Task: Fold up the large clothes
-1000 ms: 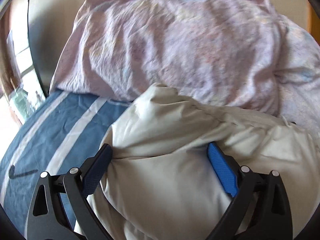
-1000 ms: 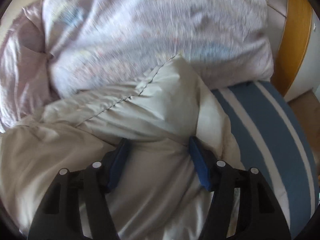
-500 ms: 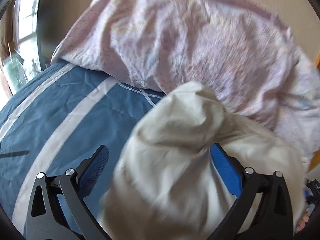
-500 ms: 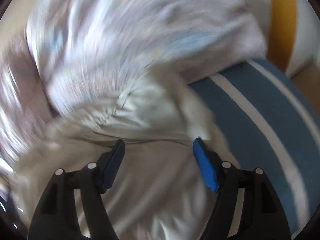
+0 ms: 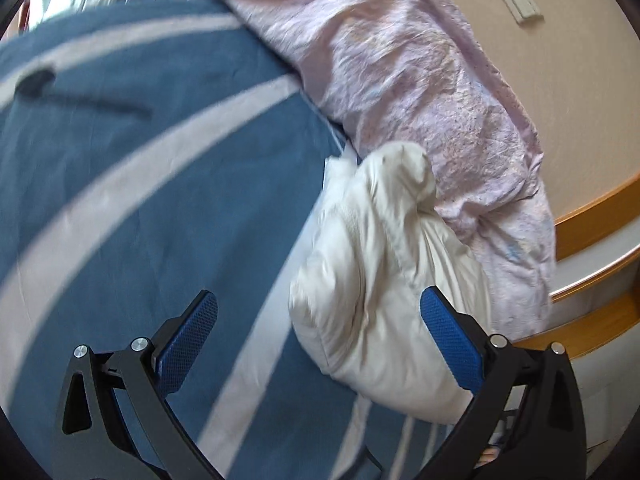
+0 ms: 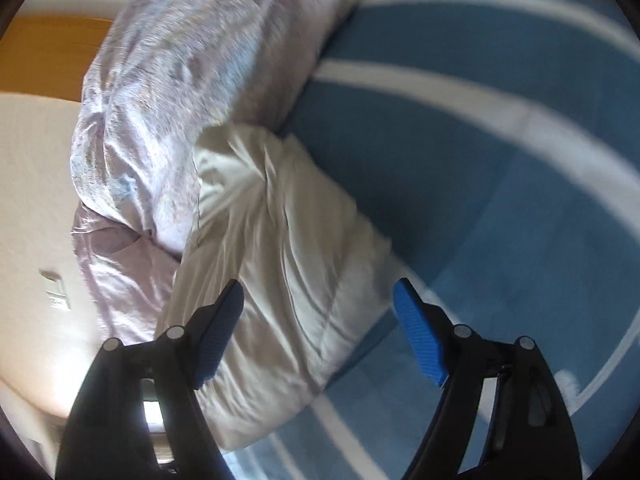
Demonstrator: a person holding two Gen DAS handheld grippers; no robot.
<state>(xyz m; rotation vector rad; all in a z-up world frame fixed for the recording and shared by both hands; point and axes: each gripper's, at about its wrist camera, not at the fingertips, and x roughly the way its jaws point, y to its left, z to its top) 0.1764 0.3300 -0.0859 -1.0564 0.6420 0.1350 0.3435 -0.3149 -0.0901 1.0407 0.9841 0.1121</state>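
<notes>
A cream garment [image 5: 384, 264], soft, puffy and creased, lies bundled into a rounded lump on a bed cover [image 5: 160, 152] of blue cloth with broad white stripes. A crinkled pale pink duvet [image 5: 420, 80] is heaped against it, toward the upper right of the left wrist view. There the bundle sits centre-right, against the right-hand blue pad; the left gripper [image 5: 320, 344] has its fingers spread wide, clamping nothing. In the right wrist view the garment [image 6: 280, 248] lies centre-left between the right gripper [image 6: 320, 332] fingers, which are also spread wide and empty.
</notes>
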